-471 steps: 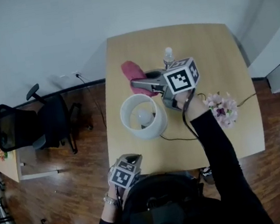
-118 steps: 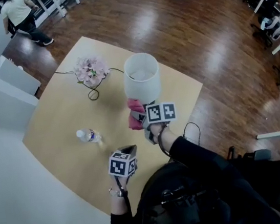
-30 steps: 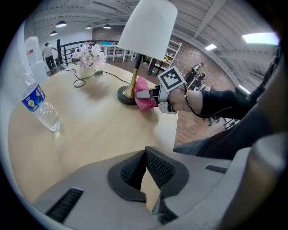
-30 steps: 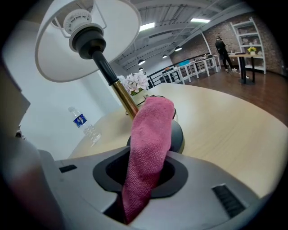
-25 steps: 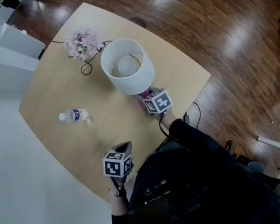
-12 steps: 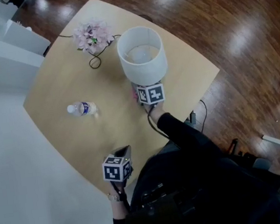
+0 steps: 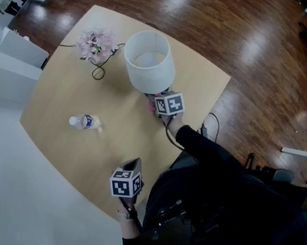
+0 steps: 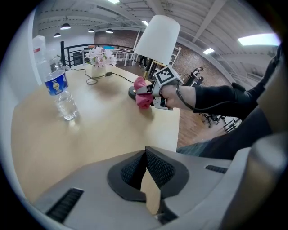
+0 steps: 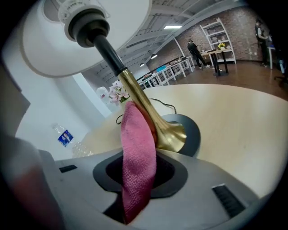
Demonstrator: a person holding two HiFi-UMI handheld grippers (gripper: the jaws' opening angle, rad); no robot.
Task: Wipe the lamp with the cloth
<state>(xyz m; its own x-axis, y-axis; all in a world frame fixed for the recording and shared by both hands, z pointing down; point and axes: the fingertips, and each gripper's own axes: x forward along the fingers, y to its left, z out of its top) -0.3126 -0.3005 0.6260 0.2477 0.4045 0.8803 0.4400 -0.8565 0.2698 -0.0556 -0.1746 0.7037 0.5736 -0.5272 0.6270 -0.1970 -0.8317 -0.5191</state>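
Note:
The lamp has a white shade (image 7: 149, 61), a brass stem (image 9: 139, 103) and a dark round base (image 9: 191, 130). It stands on the wooden table (image 7: 65, 97). My right gripper (image 7: 155, 101) is low beside the base, shut on the pink cloth (image 9: 137, 161). The cloth lies against the lower stem and its brass foot. In the left gripper view the same cloth (image 8: 142, 92) shows in the right gripper (image 8: 146, 92), under the shade (image 8: 158, 36). My left gripper (image 8: 146, 173) hangs shut and empty over the table's near edge (image 7: 132, 164).
A water bottle (image 7: 85, 122) stands left of the lamp. Pink flowers (image 7: 96, 44) with a coiled cord (image 7: 98, 73) sit at the far side. The bottle (image 9: 67, 137) and flowers (image 9: 116, 93) also show behind the stem. Wooden floor surrounds the table.
My right gripper has rolled at the foot of the lamp, keeping the cloth against the stem. The left gripper has shifted slightly along the near edge, still shut.

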